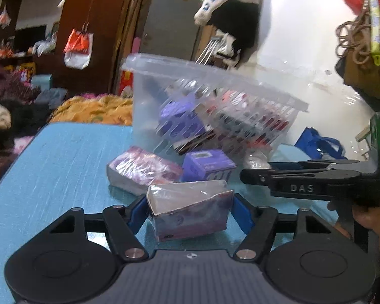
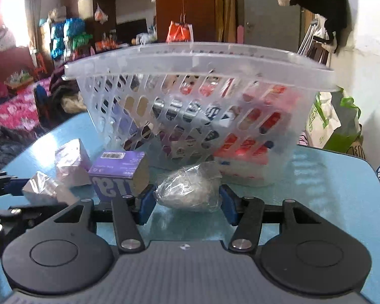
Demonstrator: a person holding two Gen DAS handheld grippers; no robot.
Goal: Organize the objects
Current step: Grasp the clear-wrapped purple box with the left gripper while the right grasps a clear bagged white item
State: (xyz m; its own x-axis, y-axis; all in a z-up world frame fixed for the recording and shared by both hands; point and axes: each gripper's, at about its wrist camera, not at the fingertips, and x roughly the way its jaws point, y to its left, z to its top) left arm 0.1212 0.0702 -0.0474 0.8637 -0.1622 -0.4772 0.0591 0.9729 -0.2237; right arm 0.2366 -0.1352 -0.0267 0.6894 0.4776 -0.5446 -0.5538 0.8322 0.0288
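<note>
Left wrist view gives you the clear slotted basket (image 1: 210, 106) from its corner, tilted and blurred, standing on the blue surface (image 1: 63, 167) with purple and red packs showing through its wall. Right wrist view shows that same basket (image 2: 197, 93) square on, so you can read more of its load: red-and-white cartons to the right, dark printed boxes in the middle, a purple one to the left.

In front of the basket lie the loose things. Your left gripper (image 1: 190, 214) has its jaws clamped on a wrapped open-topped box (image 1: 190, 215), pale purple under crinkled film, both blue pads pressed on its sides. Beyond it you see a pink wrapped pack (image 1: 141, 169) and a small purple box (image 1: 207, 164) just beside each other.

Only the right wrist view shows the crumpled clear bag (image 2: 190, 190) properly: it sits between the jaws of your right gripper (image 2: 187, 202), whose pads touch its sides. The purple box (image 2: 119, 172) stands just left of it, barcode on top.

Only the left wrist view shows your right gripper from the side, with your hand (image 1: 372, 220) beneath it.
</note>
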